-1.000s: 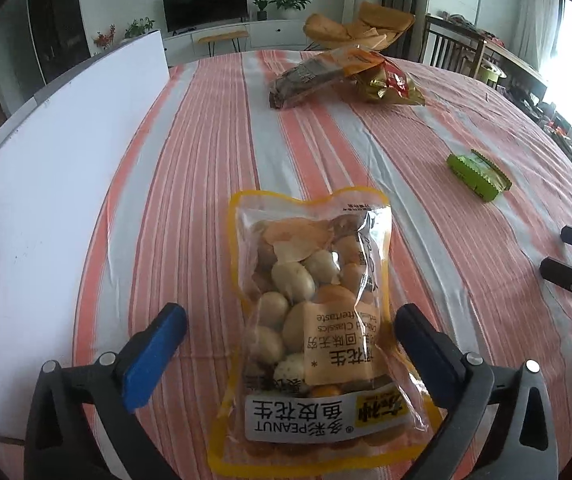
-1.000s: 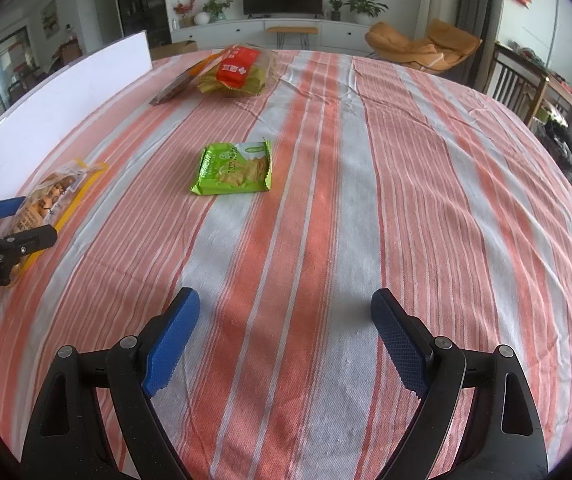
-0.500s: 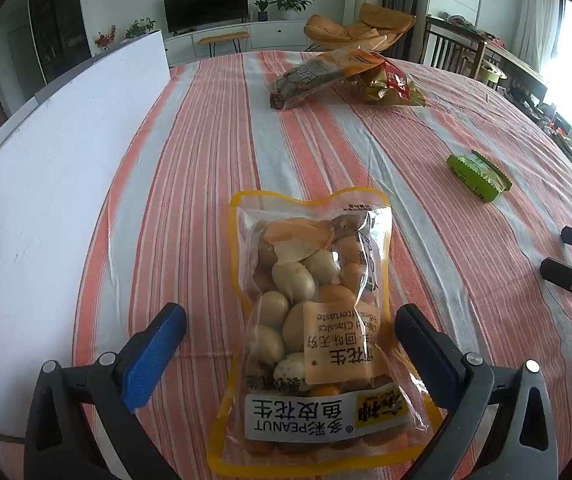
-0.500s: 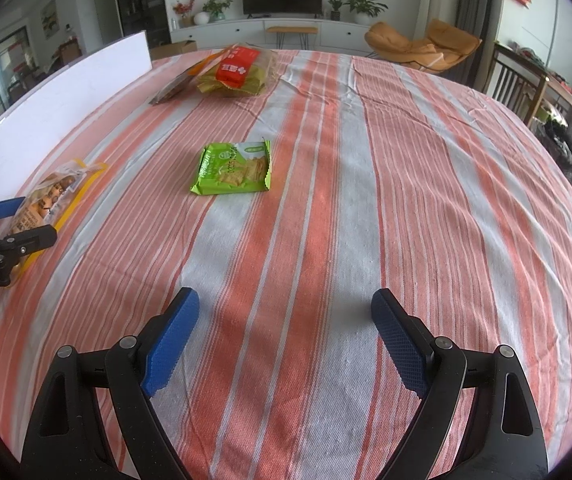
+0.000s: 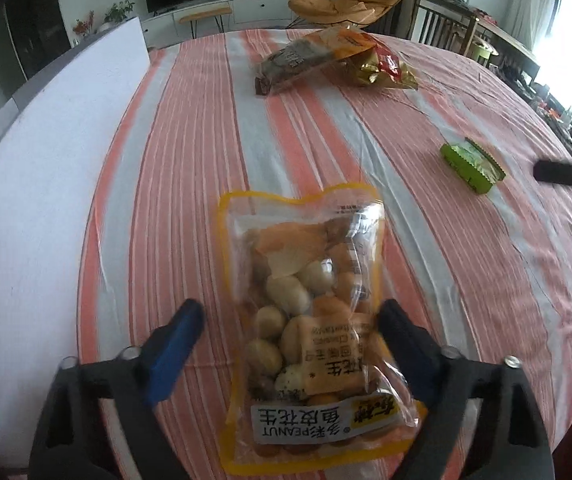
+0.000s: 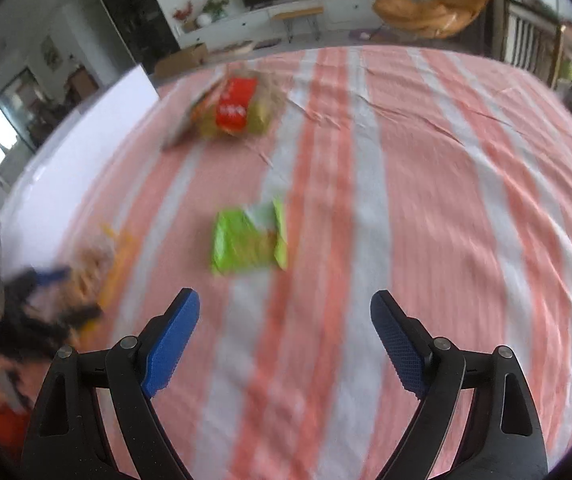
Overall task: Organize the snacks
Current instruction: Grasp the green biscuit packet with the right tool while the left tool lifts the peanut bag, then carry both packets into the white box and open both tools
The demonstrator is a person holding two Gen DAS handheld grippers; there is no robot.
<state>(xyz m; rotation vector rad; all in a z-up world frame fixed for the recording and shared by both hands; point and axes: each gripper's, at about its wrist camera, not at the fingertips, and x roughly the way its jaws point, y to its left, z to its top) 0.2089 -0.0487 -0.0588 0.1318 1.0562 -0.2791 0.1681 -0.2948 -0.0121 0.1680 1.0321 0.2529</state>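
Left wrist view: left gripper (image 5: 290,320) jaws have just been closing around the peanut bag (image 5: 310,320) – right pad touching, left pad apart; bare striped tablecloth (image 5: 190,152) beyond, white board (image 5: 46,160) along its left edge.
Right wrist view: blurred – right gripper (image 6: 286,312) jaws wide, empty; green packet (image 6: 248,242) mid-cloth.

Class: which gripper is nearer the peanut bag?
Left. The left gripper straddles the peanut bag, jaws just closing on it; the right gripper is off beside it, facing the green packet.
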